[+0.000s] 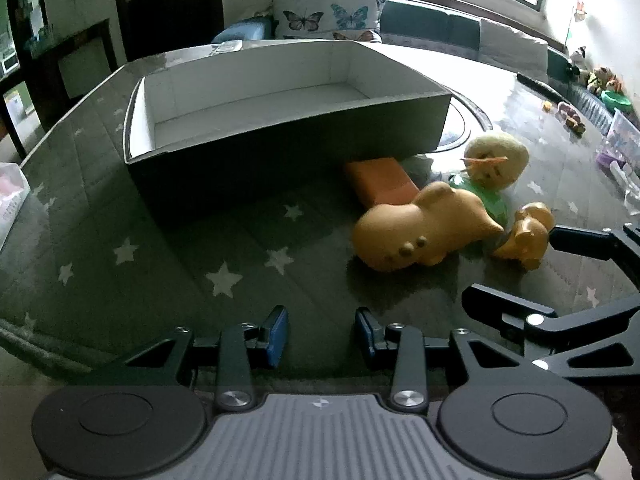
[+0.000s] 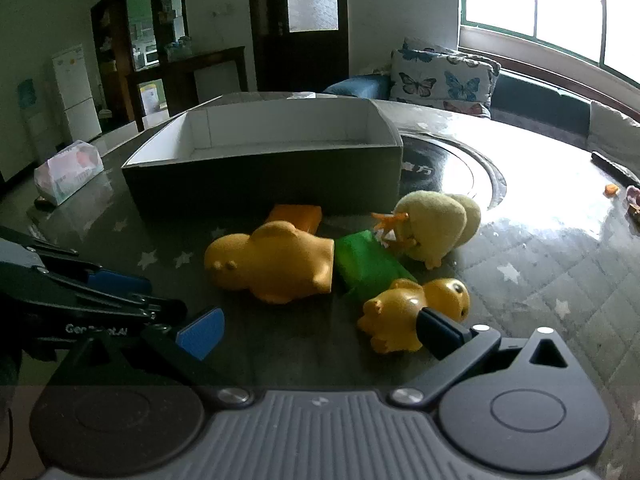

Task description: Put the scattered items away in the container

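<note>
Right tool [image 2: 320, 330] (spread wide) flanks small duck [image 2: 404, 314]; left tool [image 1: 322, 334] hovers.

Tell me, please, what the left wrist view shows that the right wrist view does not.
Only the left wrist view shows the small toys at the table's far right edge. Only the right wrist view shows the tissue pack fully and the white fridge. Both share the box, the orange block, the large yellow toy, the small duck, the plush chick and the green block.
</note>
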A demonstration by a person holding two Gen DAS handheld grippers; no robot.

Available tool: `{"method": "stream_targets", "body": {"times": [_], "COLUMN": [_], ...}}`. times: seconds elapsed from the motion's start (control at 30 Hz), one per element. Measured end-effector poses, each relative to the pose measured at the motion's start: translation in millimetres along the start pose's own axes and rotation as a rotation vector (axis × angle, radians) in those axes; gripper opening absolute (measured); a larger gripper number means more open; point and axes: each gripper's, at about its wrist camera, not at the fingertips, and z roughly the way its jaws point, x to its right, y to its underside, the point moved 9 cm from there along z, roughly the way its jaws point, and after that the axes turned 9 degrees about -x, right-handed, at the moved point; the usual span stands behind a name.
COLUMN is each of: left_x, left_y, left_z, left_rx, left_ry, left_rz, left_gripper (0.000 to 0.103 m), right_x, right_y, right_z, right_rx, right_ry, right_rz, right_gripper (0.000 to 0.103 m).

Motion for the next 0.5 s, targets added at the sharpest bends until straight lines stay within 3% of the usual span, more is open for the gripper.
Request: {"method": "stream_targets", "body": {"times": [0.5], "left_x": [-10.4], "left_y": [-20.6], "left_z": [-6.1], "left_rx": [-0.002], "left_ry": [0.12], "left_rz": [0.0], "left_gripper": [0.038], "right_x": [-18.2], "right_y": [-27.3], "right_z": [4.4], "right_rx": [0.024], "right_ry": [-0.088], "right_rz": [-0.143], "right_gripper": [0.103]}}
